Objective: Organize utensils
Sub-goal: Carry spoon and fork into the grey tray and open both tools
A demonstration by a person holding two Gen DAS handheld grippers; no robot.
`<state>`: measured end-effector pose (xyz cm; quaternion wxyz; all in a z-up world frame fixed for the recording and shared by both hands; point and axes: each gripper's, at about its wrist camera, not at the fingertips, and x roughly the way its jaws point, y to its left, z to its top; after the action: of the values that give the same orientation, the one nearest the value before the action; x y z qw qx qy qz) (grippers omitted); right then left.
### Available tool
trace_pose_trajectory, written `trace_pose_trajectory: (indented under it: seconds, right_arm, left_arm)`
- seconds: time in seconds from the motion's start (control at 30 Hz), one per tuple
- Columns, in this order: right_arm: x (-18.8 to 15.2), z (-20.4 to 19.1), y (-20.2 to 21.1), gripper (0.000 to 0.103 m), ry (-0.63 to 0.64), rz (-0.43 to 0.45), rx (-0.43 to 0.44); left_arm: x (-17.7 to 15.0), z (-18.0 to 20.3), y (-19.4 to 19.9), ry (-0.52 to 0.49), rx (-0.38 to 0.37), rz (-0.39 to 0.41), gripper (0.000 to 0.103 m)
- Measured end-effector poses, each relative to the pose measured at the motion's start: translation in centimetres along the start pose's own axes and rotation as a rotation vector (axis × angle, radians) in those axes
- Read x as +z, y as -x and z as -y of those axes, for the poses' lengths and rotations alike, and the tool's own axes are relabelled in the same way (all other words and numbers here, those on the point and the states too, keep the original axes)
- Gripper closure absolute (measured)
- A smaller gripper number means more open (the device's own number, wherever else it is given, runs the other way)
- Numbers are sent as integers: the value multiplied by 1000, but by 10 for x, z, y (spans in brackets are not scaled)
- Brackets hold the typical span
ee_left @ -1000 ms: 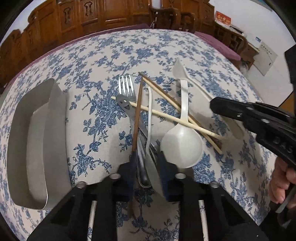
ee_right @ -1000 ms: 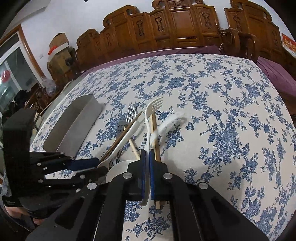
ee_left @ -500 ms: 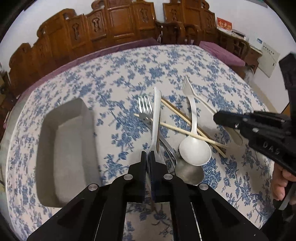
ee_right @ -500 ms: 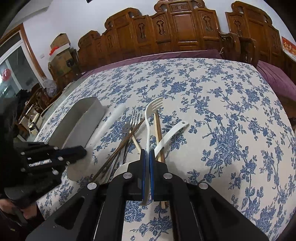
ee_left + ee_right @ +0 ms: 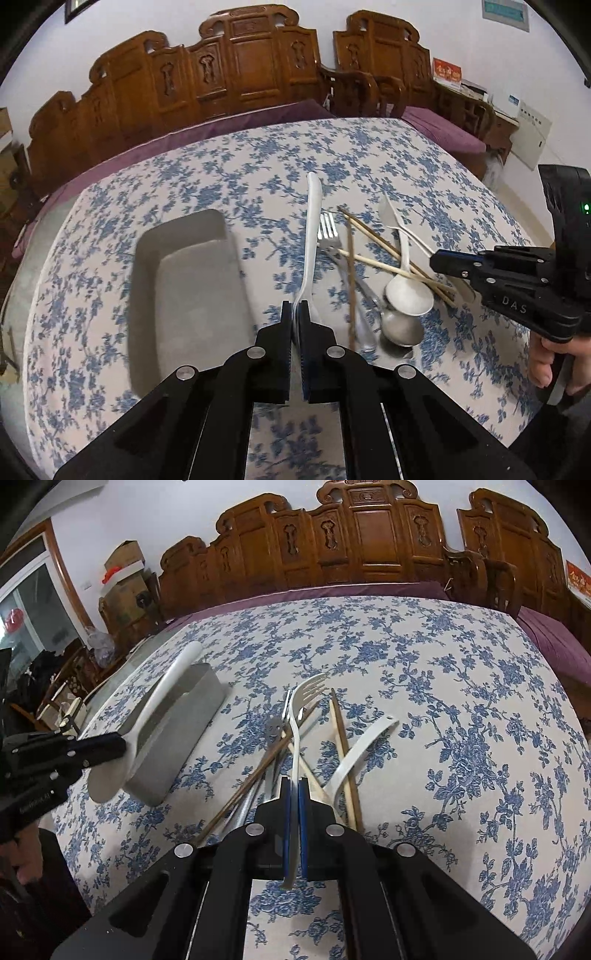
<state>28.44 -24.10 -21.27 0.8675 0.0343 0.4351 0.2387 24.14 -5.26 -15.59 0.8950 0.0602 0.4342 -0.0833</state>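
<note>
Floral-clothed table [image 5: 258, 162] bears grey tray [image 5: 184, 280], beside it heaped utensil pile [image 5: 384, 273].

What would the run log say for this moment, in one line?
left gripper: shut on white spoon, lifted | right gripper: shut on white fork | metal tray: empty

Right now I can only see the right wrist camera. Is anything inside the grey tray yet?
Observer: No. The left wrist view looks down into the tray, and it holds nothing.
Operator: What's hiding behind my black fingers?
Observer: A white soup spoon, its bowl overlapping the bowl of a metal spoon.
Operator: Is the other one squeezing its long white spoon?
Observer: Yes. The left gripper has its fingers shut on the long white spoon, right where the handle meets the bowl.
</note>
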Motion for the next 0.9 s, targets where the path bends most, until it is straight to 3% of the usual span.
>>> trace_pose_trajectory:
  seconds: [0.5, 0.9]
  right_arm:
    - [22, -86, -4, 98, 105, 35, 45]
    - [80, -136, -36, 98, 144, 86, 123]
  left_arm:
    - [-6, -67, 2, 73, -1, 42, 100]
    - [-18, -113, -20, 156, -11, 4, 100]
